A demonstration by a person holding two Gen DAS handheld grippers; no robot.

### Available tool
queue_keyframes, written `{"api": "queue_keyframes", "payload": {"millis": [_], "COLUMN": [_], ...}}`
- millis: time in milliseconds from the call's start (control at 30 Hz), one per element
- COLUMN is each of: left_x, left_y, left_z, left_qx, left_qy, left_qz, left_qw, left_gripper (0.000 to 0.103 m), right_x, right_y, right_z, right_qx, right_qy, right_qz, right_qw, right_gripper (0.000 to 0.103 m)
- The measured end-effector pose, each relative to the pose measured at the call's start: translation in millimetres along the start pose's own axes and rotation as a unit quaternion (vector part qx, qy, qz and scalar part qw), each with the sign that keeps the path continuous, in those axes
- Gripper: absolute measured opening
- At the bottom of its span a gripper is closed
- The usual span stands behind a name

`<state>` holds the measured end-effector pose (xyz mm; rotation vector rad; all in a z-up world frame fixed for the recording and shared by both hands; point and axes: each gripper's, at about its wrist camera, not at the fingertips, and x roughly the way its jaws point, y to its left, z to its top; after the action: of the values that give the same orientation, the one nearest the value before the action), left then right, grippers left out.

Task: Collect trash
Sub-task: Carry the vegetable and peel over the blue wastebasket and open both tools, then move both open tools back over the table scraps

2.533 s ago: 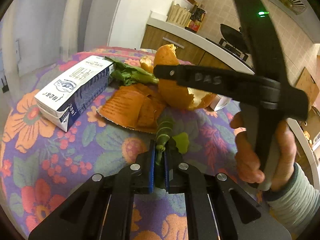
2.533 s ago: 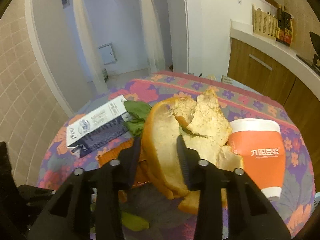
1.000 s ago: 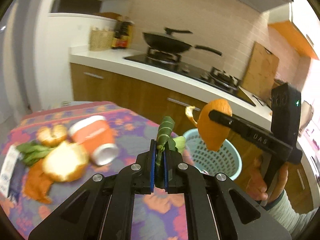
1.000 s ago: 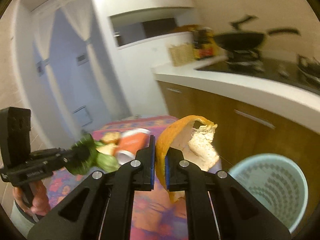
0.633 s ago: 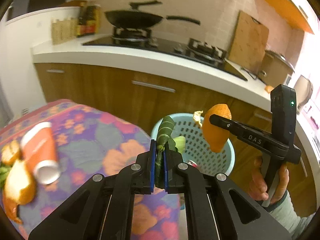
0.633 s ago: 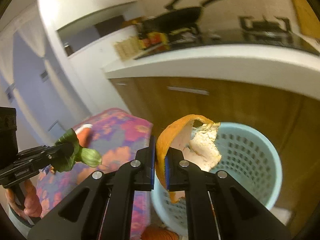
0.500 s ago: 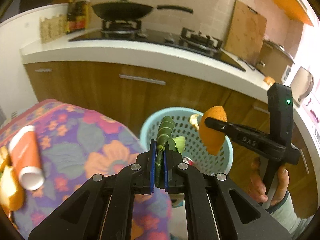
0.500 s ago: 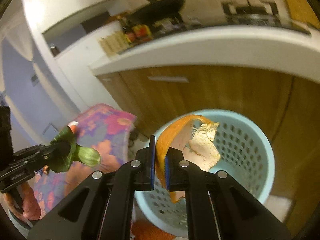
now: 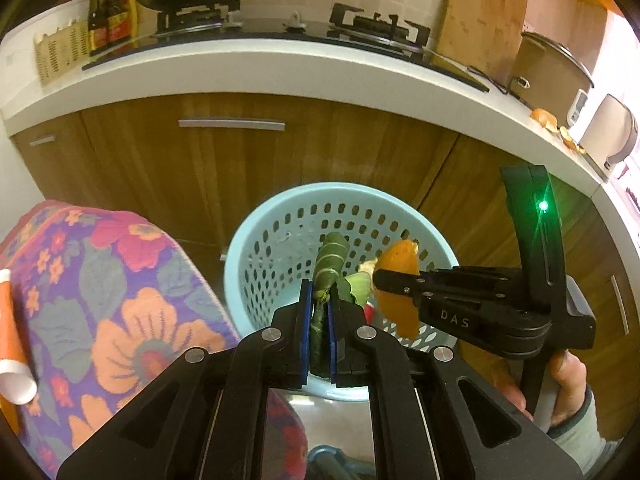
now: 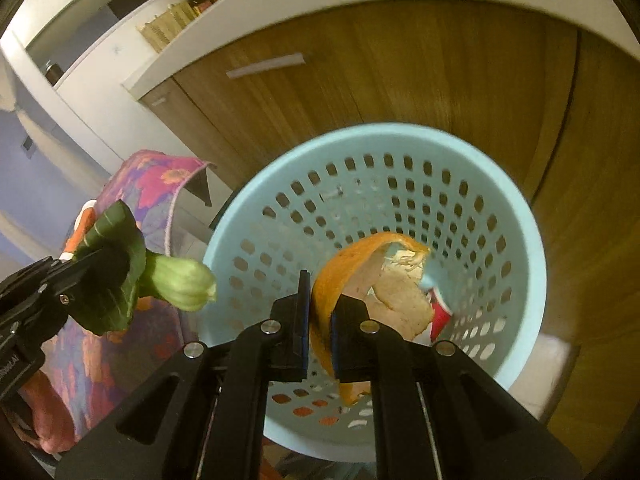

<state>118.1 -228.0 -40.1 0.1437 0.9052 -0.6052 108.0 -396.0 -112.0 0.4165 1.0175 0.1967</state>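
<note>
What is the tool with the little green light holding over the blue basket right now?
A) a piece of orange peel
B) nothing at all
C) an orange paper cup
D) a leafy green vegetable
A: in the left wrist view, the right gripper, the one with the green light, is shut on the orange peel above the light blue basket; the left gripper holds the green vegetable.

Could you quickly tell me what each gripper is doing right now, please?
Left gripper: shut on the green vegetable scrap.
Right gripper: shut on the orange peel, over the blue basket.
</note>
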Motion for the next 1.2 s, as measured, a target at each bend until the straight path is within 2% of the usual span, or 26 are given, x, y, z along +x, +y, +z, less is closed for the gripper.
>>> {"api": "queue_keyframes", "payload": {"millis": [67, 100, 133, 167, 200, 467, 733, 1067, 1200], "left_x": [2.9, 3.4, 3.6, 3.5, 2.4, -17.5, -58.0, -121.6, -148.6], "left_y": [0.0, 0.3, 0.5, 0.9, 2.6, 15.4, 35.1, 76.2, 98.2], "left_z": [0.1, -0.4, -0.4, -0.6, -1.4, -6.1, -13.4, -28.5, -38.9], "left_qx": [-0.002, -0.004, -0.005, -0.006, -0.008, -0.026, -0.048, -0.096, -0.117], "left_qy": [0.003, 0.003, 0.0, -0.001, -0.001, -0.019, -0.061, -0.125, -0.149], "left_qz": [-0.004, -0.003, 0.0, 0.002, 0.0, 0.001, 0.003, 0.019, 0.033], "left_qw": [1.0, 1.0, 1.0, 1.0, 1.0, 0.9995, 0.997, 0.9874, 0.9814], "left_gripper": [0.016, 0.027, 0.033, 0.034, 0.035, 0.038, 0.039, 0.043, 0.049], "right_x": [0.8, 1.3, -0.1, -1.7, -4.4, -26.1, -44.1, -51.9, -51.0], "right_y": [-4.6, -5.6, -7.1, -7.5, -7.7, 5.6, 41.0, 103.3, 127.1], "right_z": [-0.5, 0.4, -0.5, -1.0, -1.5, 4.0, 5.4, 4.2, 2.7], "right_qx": [0.008, 0.011, 0.012, 0.013, 0.014, 0.001, -0.033, -0.094, -0.116], "right_qy": [0.011, 0.014, 0.014, 0.012, 0.01, -0.01, -0.04, -0.056, -0.054], "right_qz": [0.001, 0.002, 0.003, 0.003, 0.002, 0.017, 0.047, 0.074, 0.083], "right_qw": [1.0, 1.0, 1.0, 1.0, 1.0, 1.0, 0.998, 0.991, 0.988], "right_gripper": [0.014, 0.022, 0.027, 0.029, 0.031, 0.031, 0.031, 0.031, 0.031]}}
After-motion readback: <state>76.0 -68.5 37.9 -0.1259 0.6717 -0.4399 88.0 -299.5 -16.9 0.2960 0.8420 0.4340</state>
